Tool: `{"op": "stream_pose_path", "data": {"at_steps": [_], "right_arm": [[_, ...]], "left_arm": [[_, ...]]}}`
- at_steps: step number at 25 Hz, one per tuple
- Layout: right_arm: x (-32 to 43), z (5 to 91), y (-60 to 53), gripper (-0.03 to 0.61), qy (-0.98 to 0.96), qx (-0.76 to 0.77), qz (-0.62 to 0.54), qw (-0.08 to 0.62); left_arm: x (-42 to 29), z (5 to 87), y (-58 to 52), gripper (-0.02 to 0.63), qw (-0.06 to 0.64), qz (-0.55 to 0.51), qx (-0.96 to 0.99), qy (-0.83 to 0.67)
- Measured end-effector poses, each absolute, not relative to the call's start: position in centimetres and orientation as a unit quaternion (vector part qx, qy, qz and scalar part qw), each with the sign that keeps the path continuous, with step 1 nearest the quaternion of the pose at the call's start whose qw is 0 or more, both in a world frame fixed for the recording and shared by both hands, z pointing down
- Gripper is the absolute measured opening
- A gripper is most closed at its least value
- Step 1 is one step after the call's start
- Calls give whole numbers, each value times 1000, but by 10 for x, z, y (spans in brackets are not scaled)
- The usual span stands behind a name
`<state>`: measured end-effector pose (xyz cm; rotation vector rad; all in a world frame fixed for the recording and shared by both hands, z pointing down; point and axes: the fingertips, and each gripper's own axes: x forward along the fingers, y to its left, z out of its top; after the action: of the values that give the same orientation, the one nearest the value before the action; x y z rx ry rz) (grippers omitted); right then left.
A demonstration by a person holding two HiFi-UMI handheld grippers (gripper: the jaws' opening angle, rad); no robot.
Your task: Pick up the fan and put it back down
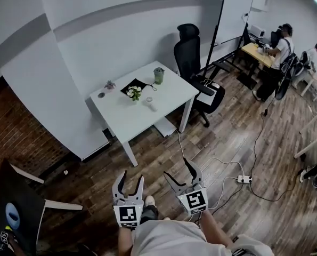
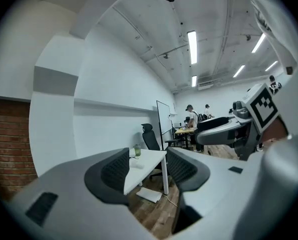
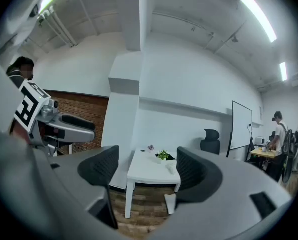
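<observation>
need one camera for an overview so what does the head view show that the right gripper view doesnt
Only the head view: the green cup on the white table, the power strip with its cables on the floor, and the right gripper seen from outside, jaws apart and empty. Only the right gripper view: the ribbed inner faces of its own pads. Both: the white table, the small plant, the black chair, the whiteboard and the left gripper.
</observation>
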<state>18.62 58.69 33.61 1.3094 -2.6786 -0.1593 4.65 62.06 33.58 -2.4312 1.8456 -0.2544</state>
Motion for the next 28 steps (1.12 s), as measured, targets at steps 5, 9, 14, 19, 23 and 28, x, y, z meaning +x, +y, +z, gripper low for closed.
{"op": "stream_pose_path", "data": {"at_steps": [5,9,14,19,23,28], "right_arm": [[167,338,551,360,-886,453,-48,83],[146,339,524,360,-881,463,-47,89],[127,339,499,359,-872,475,-50,103],[120,343,484,359,-864,488,-47,115],[114,346,467,358,-863,488,-51,120],[105,349,438,357,-866,484,-51,114]], "left_arm": [[26,336,577,230,41,-86,-805,585],[10,337,544,230,40,-84,-816,570],[-8,340,511,230,31,-75,-829,554],[-17,343,490,230,26,-67,-836,543],[-24,345,472,230,25,-60,-837,544],[-32,346,448,229,29,-60,-834,548]]}}
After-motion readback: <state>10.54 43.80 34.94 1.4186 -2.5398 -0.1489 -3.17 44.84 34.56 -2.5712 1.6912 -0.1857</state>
